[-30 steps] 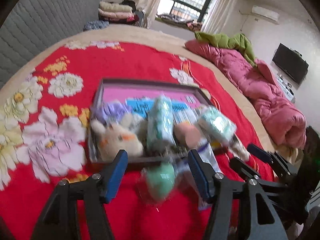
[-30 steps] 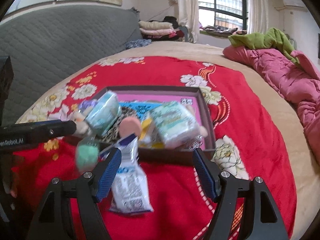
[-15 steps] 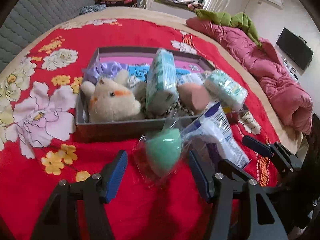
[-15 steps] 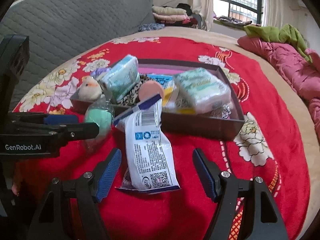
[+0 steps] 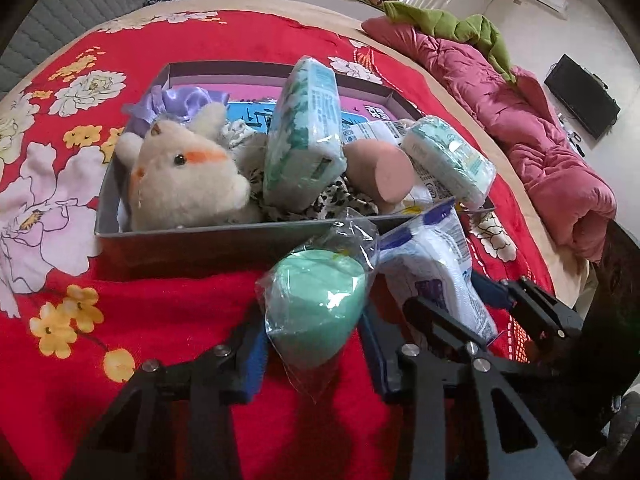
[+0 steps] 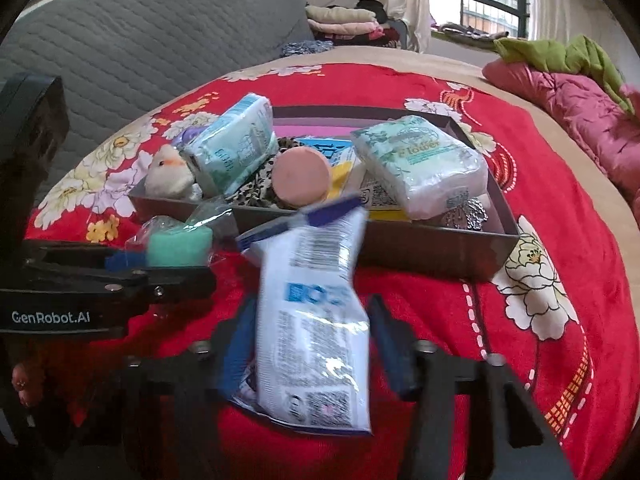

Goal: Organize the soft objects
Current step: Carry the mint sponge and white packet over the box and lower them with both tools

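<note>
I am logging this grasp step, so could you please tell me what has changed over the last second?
Both grippers came down and their jaws are closing: the left gripper around the bagged green sponge, the right gripper around the white wipes packet. Both items lie on the red blanket before the box, whose plush toy and tissue packs stayed put.

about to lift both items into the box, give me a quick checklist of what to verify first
1. Green sponge in its clear bag sits between the left gripper jaws, which are closing: ok.
2. White wipes pack sits between the right gripper jaws, also closing: ok.
3. Pads firmly pressing either item: cannot tell.
4. Free room in the box, crowded with plush toy and tissue packs: not ok.
5. Grippers clear of each other: ok.
</note>
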Demonstrator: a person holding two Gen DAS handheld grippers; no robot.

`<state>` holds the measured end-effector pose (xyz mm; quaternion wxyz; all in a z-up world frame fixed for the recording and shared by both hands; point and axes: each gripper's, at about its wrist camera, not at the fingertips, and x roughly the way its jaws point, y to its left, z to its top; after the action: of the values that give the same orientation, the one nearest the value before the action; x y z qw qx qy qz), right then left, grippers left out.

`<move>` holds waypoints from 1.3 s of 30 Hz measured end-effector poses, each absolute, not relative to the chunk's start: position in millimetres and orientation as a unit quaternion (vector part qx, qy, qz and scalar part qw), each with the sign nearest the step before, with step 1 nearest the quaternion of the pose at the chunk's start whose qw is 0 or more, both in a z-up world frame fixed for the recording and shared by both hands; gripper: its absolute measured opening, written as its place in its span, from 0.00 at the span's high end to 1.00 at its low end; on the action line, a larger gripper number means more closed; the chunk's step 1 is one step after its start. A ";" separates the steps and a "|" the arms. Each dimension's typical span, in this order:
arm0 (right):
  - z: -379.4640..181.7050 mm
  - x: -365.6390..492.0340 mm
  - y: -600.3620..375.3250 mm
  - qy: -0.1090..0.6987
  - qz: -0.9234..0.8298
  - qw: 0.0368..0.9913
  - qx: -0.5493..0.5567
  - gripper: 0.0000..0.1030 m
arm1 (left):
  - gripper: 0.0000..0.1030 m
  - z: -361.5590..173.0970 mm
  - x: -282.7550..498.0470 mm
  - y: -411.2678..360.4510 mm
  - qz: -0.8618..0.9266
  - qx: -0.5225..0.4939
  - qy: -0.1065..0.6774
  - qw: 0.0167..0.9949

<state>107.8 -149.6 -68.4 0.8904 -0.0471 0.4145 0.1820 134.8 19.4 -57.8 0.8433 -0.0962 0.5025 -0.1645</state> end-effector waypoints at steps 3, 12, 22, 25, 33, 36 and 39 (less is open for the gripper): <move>-65.8 105.9 -148.9 0.409 0.191 0.891 -0.044 0.55 | 0.62 -55.1 135.2 21.0 -0.170 -0.106 0.501 0.842; -31.5 96.2 -154.8 0.373 0.200 0.905 -0.027 0.62 | 0.62 -5.6 121.5 34.1 -0.162 -0.107 0.436 0.879; 15.1 128.4 -164.9 0.324 0.160 0.932 -0.009 0.62 | 0.62 26.8 149.7 60.4 -0.117 -0.118 0.384 0.908; 24.4 142.2 -163.6 0.314 0.154 0.937 0.002 0.62 | 0.62 21.5 164.6 58.6 -0.105 -0.116 0.388 0.909; 17.6 175.0 -146.6 0.322 0.151 0.935 -0.012 0.62 | 0.62 0.7 185.5 53.9 -0.098 -0.115 0.416 0.897; 4.8 187.0 -141.1 0.341 0.140 0.929 -0.026 0.62 | 0.61 -4.4 187.8 51.5 -0.094 -0.108 0.424 0.894; -9.2 196.5 -138.4 0.365 0.124 0.922 -0.042 0.61 | 0.61 -8.0 190.2 49.2 -0.090 -0.101 0.428 0.893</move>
<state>196.5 -138.4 -9.2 0.9218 -0.0418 0.3651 0.1236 190.2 49.2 -8.0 0.8934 -0.1010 0.4283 -0.0900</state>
